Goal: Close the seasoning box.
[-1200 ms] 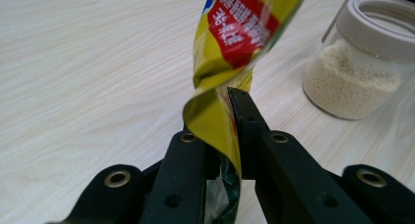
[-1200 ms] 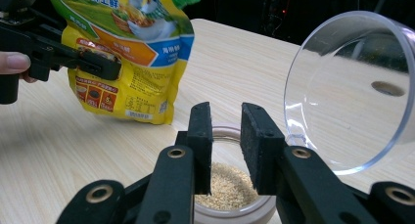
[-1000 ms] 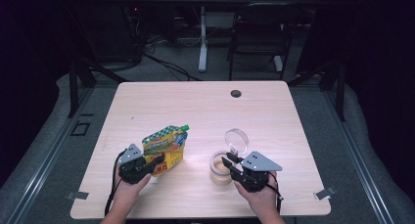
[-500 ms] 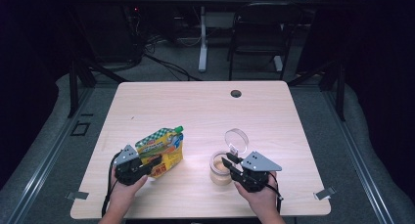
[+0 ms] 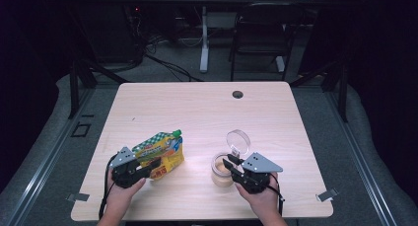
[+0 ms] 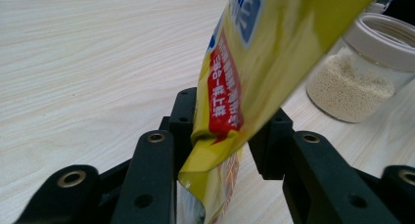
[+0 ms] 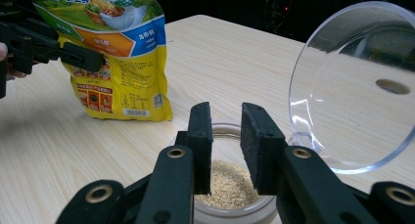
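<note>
1. My left gripper [image 5: 148, 166] has just been opening; the pouch [image 5: 160, 149], lower left, sits loose between its jaws and may topple.
2. My right gripper [image 5: 230, 165] clamps the jar [image 5: 222, 172] rim, lower centre; a nudge spills granules.
3. The open lid [image 7: 355, 87] could snag the pouch.

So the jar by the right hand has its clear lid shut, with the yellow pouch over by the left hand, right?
Not quite: the jar stands open, its clear lid flipped up on its hinge, as the right gripper view shows, with the granules inside uncovered. The yellow pouch is indeed by the left hand.
</note>
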